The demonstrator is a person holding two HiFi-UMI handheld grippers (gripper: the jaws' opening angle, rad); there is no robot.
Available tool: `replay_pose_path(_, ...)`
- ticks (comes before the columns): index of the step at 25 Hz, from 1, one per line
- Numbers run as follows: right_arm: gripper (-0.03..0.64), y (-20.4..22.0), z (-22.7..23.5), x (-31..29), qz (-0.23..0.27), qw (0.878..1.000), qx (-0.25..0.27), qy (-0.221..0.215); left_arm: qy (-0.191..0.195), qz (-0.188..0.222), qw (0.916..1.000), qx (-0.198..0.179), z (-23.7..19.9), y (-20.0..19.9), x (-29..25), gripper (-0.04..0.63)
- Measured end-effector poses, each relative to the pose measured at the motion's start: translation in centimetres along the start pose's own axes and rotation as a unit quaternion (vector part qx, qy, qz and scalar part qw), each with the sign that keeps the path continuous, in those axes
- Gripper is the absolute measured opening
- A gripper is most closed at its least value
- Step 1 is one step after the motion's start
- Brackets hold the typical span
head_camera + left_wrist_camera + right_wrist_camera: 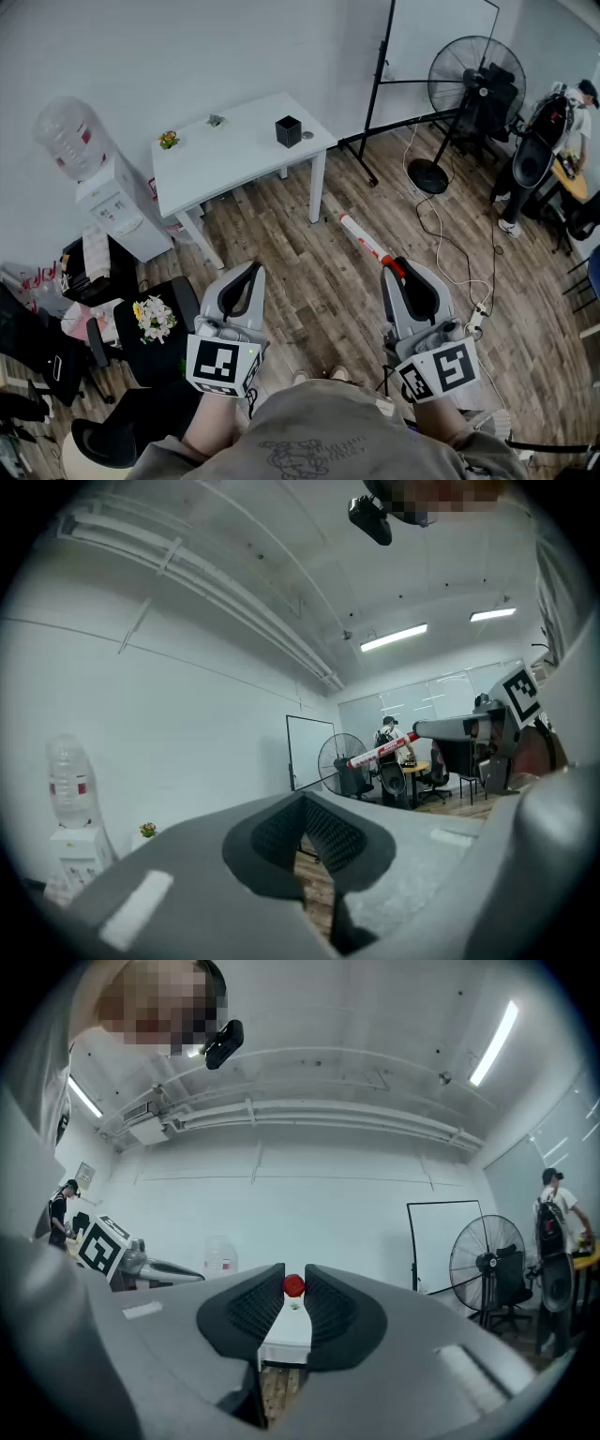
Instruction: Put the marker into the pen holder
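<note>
A white marker (367,242) with a red cap sticks forward out of my right gripper (395,269), which is shut on it above the wood floor. In the right gripper view its red end (293,1286) shows between the closed pads. My left gripper (251,274) is held level beside it, shut with nothing in it. The left gripper view shows the marker (380,752) off to the right. The black pen holder (289,130) stands upright near the right end of the white table (225,159), well ahead of both grippers.
A small flower pot (168,140) sits on the table's left side. A water dispenser (108,183) is left of the table, and a black chair with flowers (155,319) is near my left. A standing fan (469,80), floor cables (441,234) and a person (562,122) are to the right.
</note>
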State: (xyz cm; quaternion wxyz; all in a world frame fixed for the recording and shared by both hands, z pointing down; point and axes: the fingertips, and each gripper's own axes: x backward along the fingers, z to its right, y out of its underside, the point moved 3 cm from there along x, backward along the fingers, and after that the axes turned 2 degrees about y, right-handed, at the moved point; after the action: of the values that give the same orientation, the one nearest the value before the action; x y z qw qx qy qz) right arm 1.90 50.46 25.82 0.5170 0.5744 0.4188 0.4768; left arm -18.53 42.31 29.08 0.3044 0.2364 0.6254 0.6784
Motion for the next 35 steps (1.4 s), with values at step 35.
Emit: replay_pose_path(35, 0.094, 5.9, 13.5, 2.8, -0.063, 0.997, -0.030, -0.029, 0.003, -0.041, 0.9988, -0.027, 9.5, 1.4, -8.7, 0.001)
